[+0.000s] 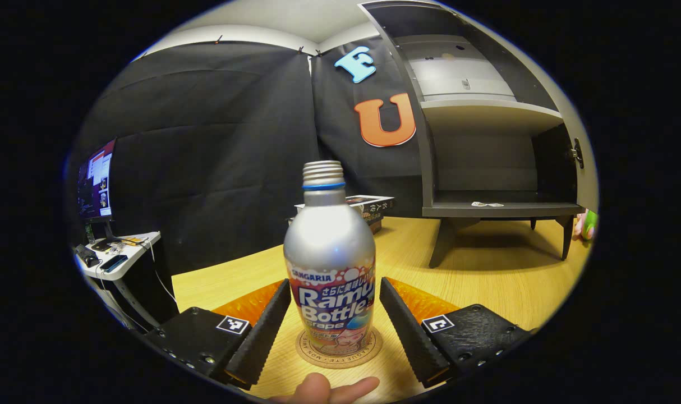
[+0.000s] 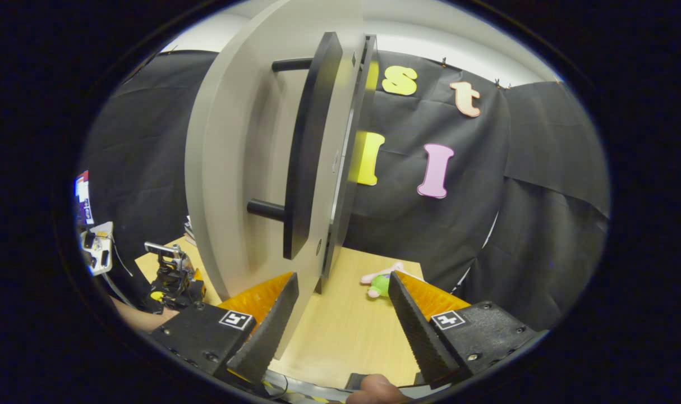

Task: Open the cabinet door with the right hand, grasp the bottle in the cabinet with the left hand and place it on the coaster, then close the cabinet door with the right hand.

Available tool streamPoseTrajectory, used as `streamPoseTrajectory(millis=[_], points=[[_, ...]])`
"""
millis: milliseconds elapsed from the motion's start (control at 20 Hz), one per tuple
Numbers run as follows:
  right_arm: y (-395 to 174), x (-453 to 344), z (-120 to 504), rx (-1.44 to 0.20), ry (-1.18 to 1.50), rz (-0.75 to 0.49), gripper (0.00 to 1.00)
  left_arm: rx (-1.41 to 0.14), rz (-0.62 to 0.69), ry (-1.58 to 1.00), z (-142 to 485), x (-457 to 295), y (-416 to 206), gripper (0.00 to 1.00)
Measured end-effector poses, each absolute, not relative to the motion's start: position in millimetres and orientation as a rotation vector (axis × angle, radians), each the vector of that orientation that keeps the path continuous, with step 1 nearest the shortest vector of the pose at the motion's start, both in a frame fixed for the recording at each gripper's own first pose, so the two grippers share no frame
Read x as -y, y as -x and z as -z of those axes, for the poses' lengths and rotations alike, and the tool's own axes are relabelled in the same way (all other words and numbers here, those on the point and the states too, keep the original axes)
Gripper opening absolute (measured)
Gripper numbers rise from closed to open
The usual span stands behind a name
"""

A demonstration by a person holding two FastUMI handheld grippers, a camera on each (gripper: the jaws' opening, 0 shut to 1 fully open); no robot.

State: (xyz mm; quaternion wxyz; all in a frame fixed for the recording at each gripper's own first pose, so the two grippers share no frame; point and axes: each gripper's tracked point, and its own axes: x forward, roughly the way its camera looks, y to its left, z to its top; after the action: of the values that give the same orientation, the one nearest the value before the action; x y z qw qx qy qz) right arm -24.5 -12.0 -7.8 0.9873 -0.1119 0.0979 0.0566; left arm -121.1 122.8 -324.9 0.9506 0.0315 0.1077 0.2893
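My left claw (image 1: 335,322) stands open: its two ridged fingers flank the bottle (image 1: 330,264) with a visible gap on either side, neither pad touching it. The bottle stands upright between the fingers, directly ahead of the claw, seated on the round coaster (image 1: 339,349) on the wooden surface (image 1: 497,280). Its neck is uncapped, threads exposed, with a blue ring below them. A fingertip (image 1: 323,390) of my holding hand shows at the bottom of the left gripper view.

Beyond the bottle and to the claw's right stands the cabinet (image 1: 486,163), interior exposed, with a small pale item lying on its lower shelf (too small to identify). A box (image 1: 368,207) lies on the surface behind the bottle.

My right claw (image 2: 343,322) is also open, gripping nothing. The cabinet door (image 2: 245,168) stands ajar just ahead and left of it, its black bar handle (image 2: 307,146) above the left finger; whether that finger touches the door's lower edge I cannot tell. A small plush toy (image 2: 381,282) lies on the surface ahead, between the fingers. In the right gripper view, the left claw (image 2: 175,278) appears far off to the left.
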Motion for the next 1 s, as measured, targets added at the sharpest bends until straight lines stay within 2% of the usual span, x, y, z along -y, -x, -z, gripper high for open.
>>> streamPoseTrajectory(millis=[200,550,700,750,800,1000], points=[[24,14,18,-0.225,0.227,-0.118,1.0,-0.215,-0.613,-0.116,315,-129,132,0.96],[25,12,32,-0.256,0.2,-0.142,1.0,-0.152,-0.483,-0.225,252,-82,164,0.96],[25,12,37,-0.26,0.165,-0.145,1.0,-0.131,-0.442,-0.213,213,-63,184,0.96],[27,12,38,-0.258,0.162,-0.143,0.99,-0.124,-0.439,-0.198,196,-59,190,1.0],[29,13,37,-0.246,0.162,-0.142,0.99,-0.117,-0.436,-0.179,177,-57,195,0.96],[36,8,35,-0.189,0.138,-0.153,1.0,-0.103,-0.399,-0.07,97,-43,208,0.96]])
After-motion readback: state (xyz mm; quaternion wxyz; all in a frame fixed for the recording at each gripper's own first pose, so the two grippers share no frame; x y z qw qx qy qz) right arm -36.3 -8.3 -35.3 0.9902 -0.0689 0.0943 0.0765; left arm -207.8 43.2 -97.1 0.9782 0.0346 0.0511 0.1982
